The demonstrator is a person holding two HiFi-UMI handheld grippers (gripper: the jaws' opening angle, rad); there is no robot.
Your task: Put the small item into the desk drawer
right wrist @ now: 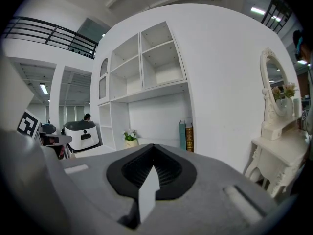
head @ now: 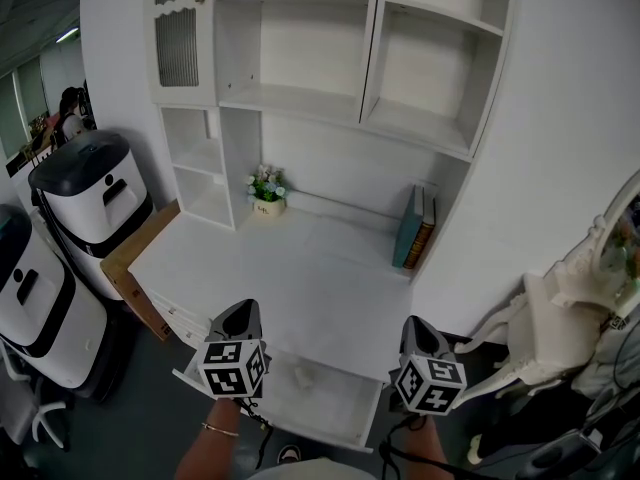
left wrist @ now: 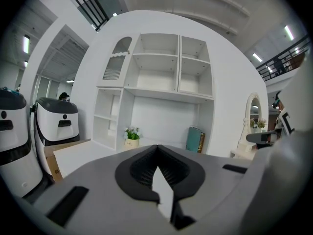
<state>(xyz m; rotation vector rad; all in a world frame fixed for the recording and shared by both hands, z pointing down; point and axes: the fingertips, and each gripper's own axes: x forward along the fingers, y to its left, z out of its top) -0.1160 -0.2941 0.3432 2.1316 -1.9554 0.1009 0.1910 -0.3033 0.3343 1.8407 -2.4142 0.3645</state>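
The white desk (head: 300, 268) has its front drawer (head: 340, 408) pulled open below the near edge. A small pale item (head: 303, 374) lies on the drawer's floor, faint against the white. My left gripper (head: 242, 310) hovers over the drawer's left end with its jaws shut and nothing between them. At the drawer's right end my right gripper (head: 416, 324) is likewise shut and empty. In the left gripper view the left gripper (left wrist: 156, 150) points at the shelves. The right gripper (right wrist: 153, 148) does the same in the right gripper view.
A small flower pot (head: 266, 190) stands at the desk's back, two books (head: 415, 230) lean at its right. Open shelves (head: 330, 58) rise above. White machines (head: 90, 193) and a cardboard box (head: 135, 258) stand left; an ornate white vanity (head: 560, 318) stands right.
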